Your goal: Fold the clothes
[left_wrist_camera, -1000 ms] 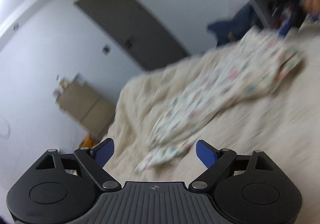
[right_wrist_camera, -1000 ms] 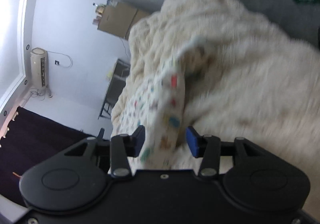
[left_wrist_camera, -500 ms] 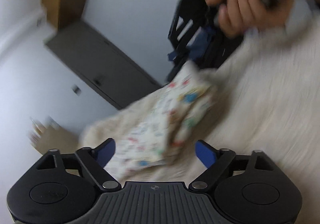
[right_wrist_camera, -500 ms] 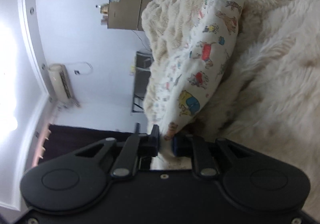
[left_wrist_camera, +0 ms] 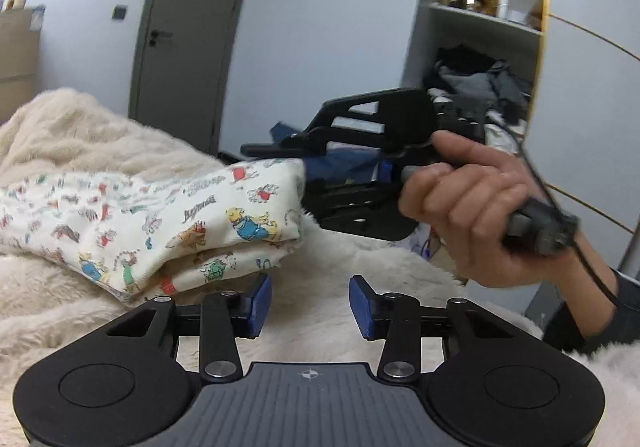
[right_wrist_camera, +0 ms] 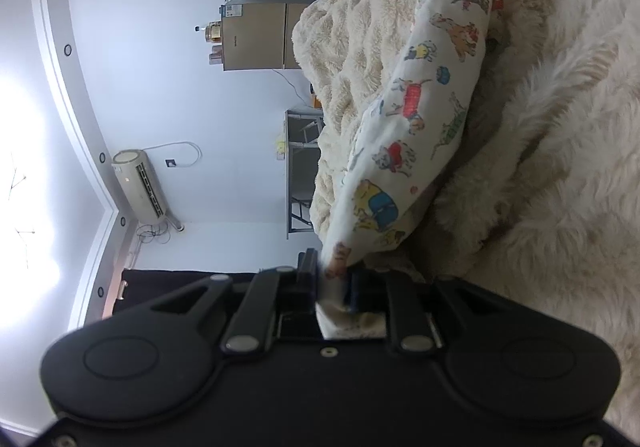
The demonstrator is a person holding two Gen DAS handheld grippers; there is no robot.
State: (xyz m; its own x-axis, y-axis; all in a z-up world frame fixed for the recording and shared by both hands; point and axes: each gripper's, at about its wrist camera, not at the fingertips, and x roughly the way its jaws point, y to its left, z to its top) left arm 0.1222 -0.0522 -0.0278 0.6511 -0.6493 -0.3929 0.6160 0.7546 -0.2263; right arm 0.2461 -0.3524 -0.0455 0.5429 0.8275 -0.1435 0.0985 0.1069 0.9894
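A white garment printed with small cartoon animals [left_wrist_camera: 168,223] lies folded over itself on a fluffy cream blanket [left_wrist_camera: 360,279]. My left gripper [left_wrist_camera: 310,305] hovers open just in front of the garment's near corner, nothing between its blue pads. A hand holds my right gripper [left_wrist_camera: 300,171] at the garment's far corner. In the right wrist view that gripper [right_wrist_camera: 334,279] is shut on the garment's [right_wrist_camera: 416,127] edge, and the cloth stretches away from it over the blanket [right_wrist_camera: 560,167].
A grey door [left_wrist_camera: 184,31] and an open shelf unit with piled clothes [left_wrist_camera: 476,83] stand behind the bed. A cardboard box [right_wrist_camera: 256,37], an air conditioner [right_wrist_camera: 138,185] and a metal frame [right_wrist_camera: 300,175] line the far wall.
The right gripper closed on the garment's edge and lifted it. The left gripper swung round to face the garment's near corner and its jaws narrowed a little.
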